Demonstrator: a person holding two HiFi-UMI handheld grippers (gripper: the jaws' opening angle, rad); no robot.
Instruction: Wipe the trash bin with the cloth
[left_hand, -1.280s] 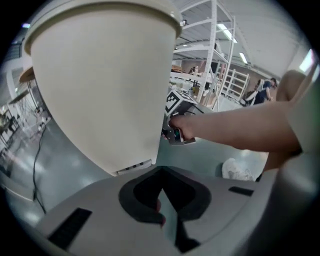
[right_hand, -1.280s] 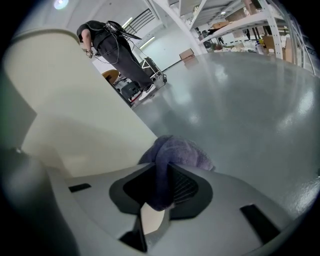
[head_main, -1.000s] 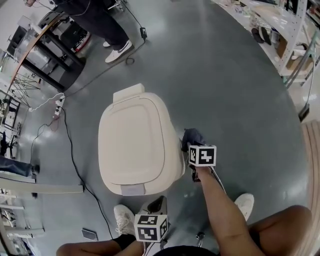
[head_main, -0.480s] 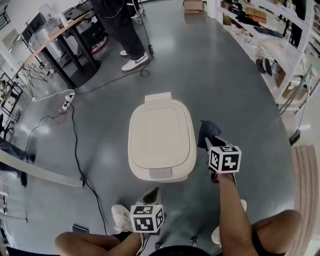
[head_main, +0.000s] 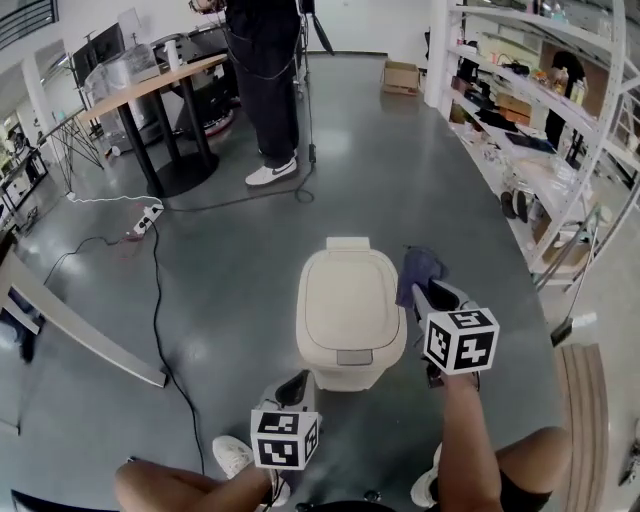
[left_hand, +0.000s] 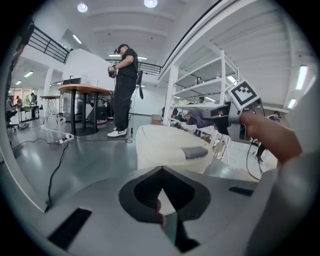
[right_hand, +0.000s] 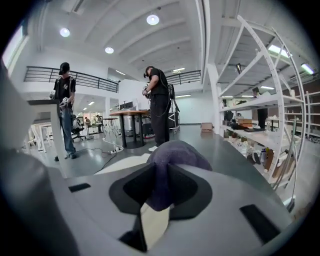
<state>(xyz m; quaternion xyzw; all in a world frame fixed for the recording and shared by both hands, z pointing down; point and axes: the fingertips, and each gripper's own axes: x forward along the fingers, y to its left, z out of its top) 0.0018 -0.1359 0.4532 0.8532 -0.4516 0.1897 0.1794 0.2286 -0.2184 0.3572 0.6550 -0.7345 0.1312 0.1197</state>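
Jaws of the right gripper (head_main: 430, 293) pinch the cloth (head_main: 418, 268), just right of the bin (head_main: 350, 305) on the floor (head_main: 230, 260). Left gripper (head_main: 296, 387) jaws are together, empty. The cloth looks soft and light, best held by a bunched fold.

The left gripper (head_main: 293, 386), at the lower middle of the head view, and the right gripper (head_main: 424, 290), right of centre, both have a grey body with a dark recess around the jaws. Each one carries a white cube (head_main: 284, 438) with black square markers. The person wears white shoes (head_main: 232, 455).
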